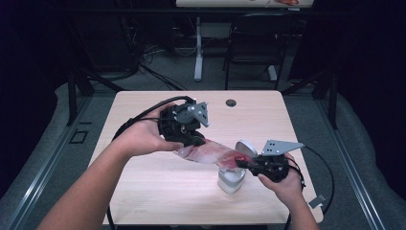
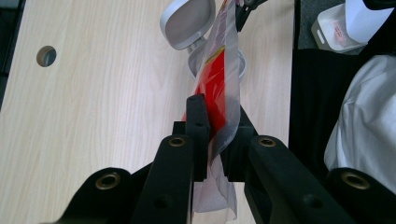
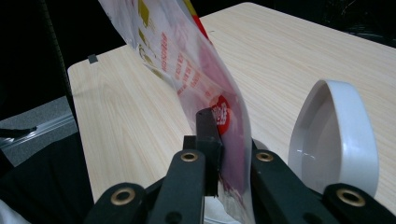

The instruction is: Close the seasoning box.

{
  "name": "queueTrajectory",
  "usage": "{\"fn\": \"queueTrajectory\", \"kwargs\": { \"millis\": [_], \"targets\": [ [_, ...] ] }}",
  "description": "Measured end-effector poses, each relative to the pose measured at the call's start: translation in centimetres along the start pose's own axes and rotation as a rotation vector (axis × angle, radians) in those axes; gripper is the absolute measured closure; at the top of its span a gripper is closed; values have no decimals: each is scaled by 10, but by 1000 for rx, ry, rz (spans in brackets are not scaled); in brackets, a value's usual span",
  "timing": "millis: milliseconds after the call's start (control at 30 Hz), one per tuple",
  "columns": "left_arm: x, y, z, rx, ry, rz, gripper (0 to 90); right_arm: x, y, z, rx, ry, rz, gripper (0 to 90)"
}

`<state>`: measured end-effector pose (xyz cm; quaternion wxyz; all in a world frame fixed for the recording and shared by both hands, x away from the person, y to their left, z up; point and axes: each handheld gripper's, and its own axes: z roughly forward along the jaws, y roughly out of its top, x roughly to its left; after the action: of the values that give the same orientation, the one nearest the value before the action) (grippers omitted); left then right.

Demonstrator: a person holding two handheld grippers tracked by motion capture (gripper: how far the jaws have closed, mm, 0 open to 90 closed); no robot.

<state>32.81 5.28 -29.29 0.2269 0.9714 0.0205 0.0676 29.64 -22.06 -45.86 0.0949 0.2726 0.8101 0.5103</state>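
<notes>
Nearest the person's edge of the table (image 1: pixel 158 191), the right claw (image 1: pixel 243 163) is clamped on one end of a clear plastic packet (image 1: pixel 210 153) with red print; in the right gripper view its two black jaws stand close together with the film pinched flat between them, and the packet (image 3: pixel 187 70) rises up and away from the jaws, tilted, with red and yellow lettering visible through the film. Directly below and just beside this claw stands a small white bin (image 1: pixel 231 178) with its hinged lid (image 1: pixel 245 146) swung up; the lid (image 3: pixel 334 135) appears upright at the right of the right gripper view, inner face towards the camera. The packet is held clear of the table surface, stretched between the two claws, its right end over the bin's open mouth. Farther across the table, the left claw (image 1: pixel 197 141) grips the opposite end of the packet; in the left gripper view its jaws are narrowed onto the film, which is twisted and bunched between them, and the packet (image 2: pixel 219 84) runs from there towards the bin (image 2: pixel 240 65) and its raised lid (image 2: pixel 187 21). A round grommet hole (image 1: pixel 231 102) sits in the table near its far edge. Beyond the table, a dark chair (image 1: pixel 253 43) stands on the floor.
</notes>
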Motion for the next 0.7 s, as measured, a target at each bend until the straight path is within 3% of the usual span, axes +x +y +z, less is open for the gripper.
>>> {"fn": "queueTrajectory", "kwargs": {
  "millis": [700],
  "targets": [
    [0,6,1,2,8,12,837,0,-1,-1,5,-8,4,880]
  ]
}}
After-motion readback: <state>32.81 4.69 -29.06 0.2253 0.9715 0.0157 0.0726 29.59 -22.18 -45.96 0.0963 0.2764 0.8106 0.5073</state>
